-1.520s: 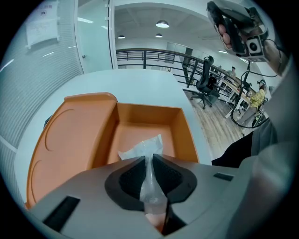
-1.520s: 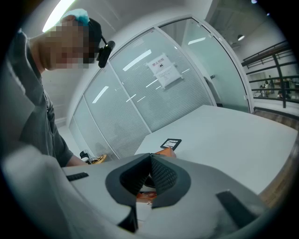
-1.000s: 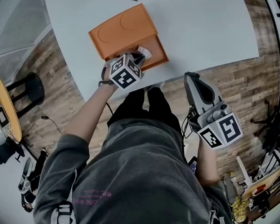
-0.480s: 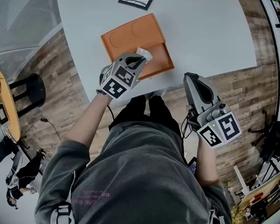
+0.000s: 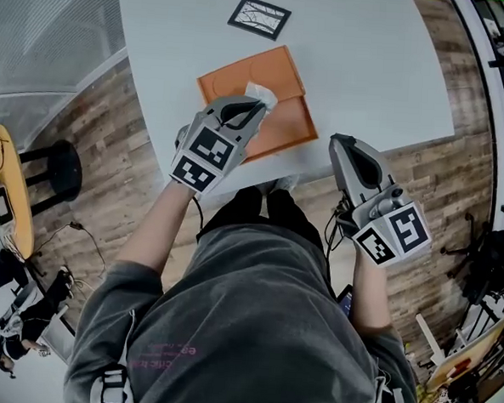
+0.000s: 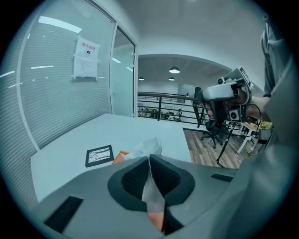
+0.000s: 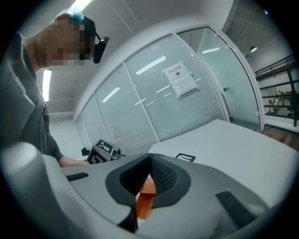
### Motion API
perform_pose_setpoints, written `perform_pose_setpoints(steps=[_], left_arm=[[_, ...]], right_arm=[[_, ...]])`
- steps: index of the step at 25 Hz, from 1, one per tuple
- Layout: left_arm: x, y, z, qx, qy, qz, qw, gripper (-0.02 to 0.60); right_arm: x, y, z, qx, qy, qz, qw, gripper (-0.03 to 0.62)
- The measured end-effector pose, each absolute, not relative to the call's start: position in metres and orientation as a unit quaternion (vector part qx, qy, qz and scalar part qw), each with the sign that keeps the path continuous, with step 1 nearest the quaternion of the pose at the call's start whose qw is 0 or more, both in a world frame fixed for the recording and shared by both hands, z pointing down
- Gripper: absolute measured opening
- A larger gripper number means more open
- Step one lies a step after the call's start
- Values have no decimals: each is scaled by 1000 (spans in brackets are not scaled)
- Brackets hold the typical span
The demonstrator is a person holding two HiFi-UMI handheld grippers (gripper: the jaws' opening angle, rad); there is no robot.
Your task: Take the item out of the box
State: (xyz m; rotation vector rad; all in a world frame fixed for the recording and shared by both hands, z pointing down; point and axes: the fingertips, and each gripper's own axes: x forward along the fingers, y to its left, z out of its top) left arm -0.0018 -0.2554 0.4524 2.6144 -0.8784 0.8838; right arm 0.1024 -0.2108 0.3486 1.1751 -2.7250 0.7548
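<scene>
The right gripper [image 5: 341, 144] is off the table's [image 5: 371, 59] near edge, its jaws pressed together on nothing. The left gripper [image 5: 256, 107] is above the near edge and is clamped on a clear plastic packet [image 5: 263, 95]. The packet is held up over the orange box [image 5: 282, 130], which lies open by that edge. A black-framed card [image 5: 259, 18] lies beyond the box, towards the far edge.

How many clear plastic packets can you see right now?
1: the clear packet, pinched by the left gripper over the orange box. The gripper hides part of the box, so more may be there.
</scene>
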Motion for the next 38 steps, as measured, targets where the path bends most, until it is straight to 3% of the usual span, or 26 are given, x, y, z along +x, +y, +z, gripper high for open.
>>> perform_pose_setpoints(steps=[38], left_arm=[[-73,-239,268,922,-365,127,-7,26]], right_arm=[[26,-207,254,369,-921,117,35,5]])
